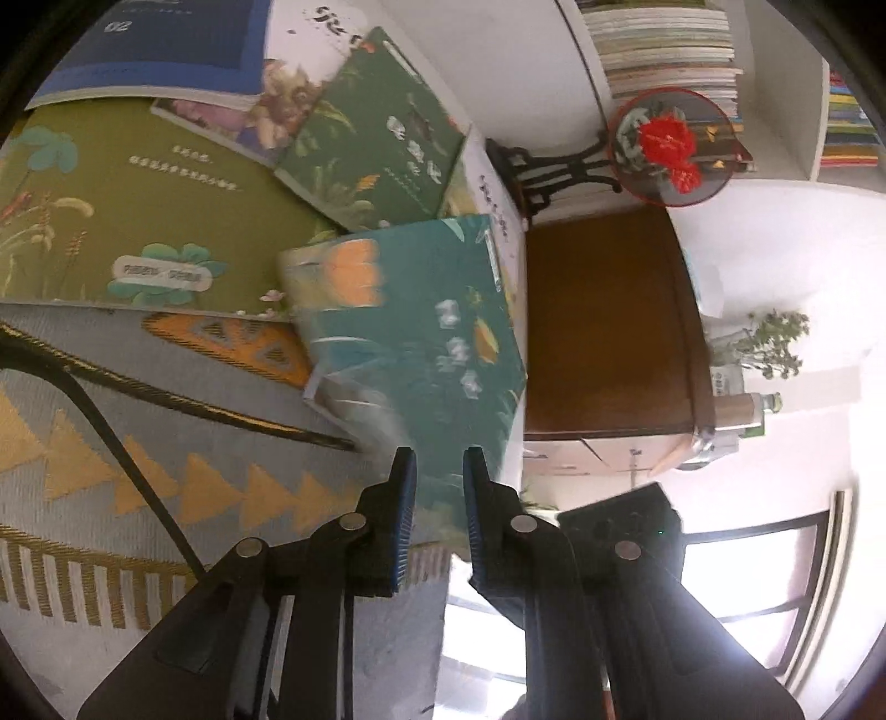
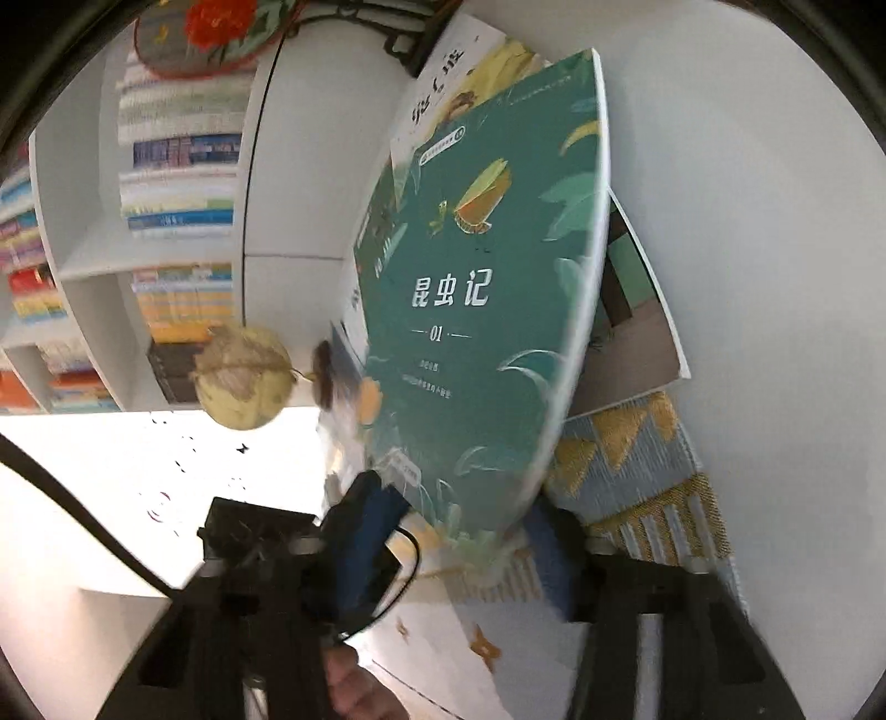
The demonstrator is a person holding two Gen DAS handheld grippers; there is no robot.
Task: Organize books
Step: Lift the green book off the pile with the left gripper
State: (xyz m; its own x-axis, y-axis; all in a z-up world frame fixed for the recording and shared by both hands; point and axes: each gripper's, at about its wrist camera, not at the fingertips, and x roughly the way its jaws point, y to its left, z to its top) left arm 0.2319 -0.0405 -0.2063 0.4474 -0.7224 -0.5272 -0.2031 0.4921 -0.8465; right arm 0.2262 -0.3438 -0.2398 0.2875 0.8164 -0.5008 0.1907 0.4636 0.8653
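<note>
In the left wrist view a teal book (image 1: 421,338) lies tilted on the patterned mat, in front of a dark green book (image 1: 376,144), a large olive green book (image 1: 111,210) and a blue book (image 1: 160,44). My left gripper (image 1: 437,471) is open just short of the teal book's near edge, holding nothing. In the right wrist view my right gripper (image 2: 465,526) is closed on the lower edge of a teal book marked 01 (image 2: 476,288) and holds it raised on edge. A white book (image 2: 443,88) stands behind it.
A patterned grey and yellow mat (image 1: 166,471) covers the table. White shelves hold stacked books (image 1: 664,50) and a round red-flower ornament on a black stand (image 1: 664,144). A brown cabinet (image 1: 603,321) and a plant (image 1: 769,343) lie beyond. A small globe (image 2: 243,382) hangs left of the held book.
</note>
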